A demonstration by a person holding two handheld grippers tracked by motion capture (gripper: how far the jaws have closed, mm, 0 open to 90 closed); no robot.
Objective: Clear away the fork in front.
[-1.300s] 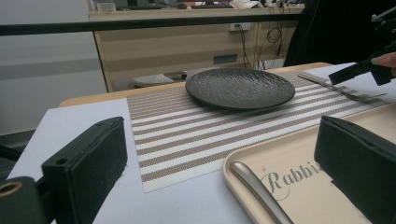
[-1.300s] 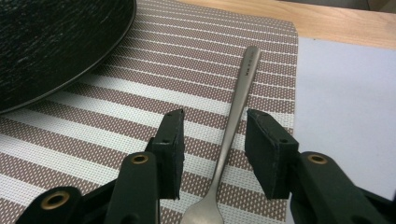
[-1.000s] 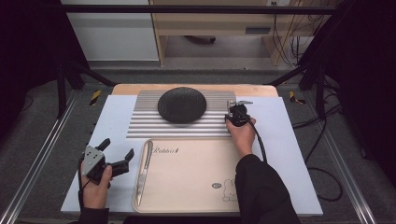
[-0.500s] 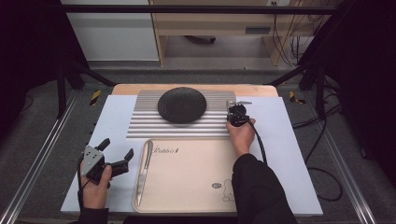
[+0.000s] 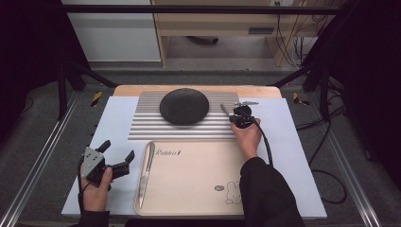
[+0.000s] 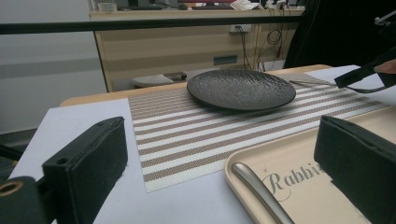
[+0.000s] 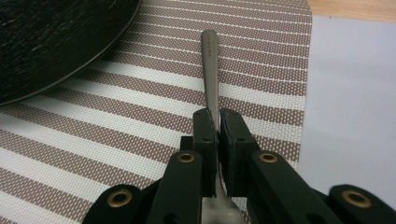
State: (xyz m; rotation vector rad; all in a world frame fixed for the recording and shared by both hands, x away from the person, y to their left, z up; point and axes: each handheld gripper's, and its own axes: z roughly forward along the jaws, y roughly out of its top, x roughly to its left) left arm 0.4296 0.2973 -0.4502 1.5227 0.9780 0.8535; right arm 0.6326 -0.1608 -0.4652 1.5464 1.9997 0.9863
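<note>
At the right edge of the striped mat (image 5: 189, 127), beside the black plate (image 5: 184, 106), my right gripper (image 7: 216, 122) had clamped a spoon (image 7: 210, 70) lying on it. My left gripper (image 5: 116, 154) waited open near the bench's front left corner; the knife (image 5: 145, 170) remained on the tray (image 5: 198, 184).

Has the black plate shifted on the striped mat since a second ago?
No. The black plate sits at the same spot on the striped mat, its near edge over the same stripes.
</note>
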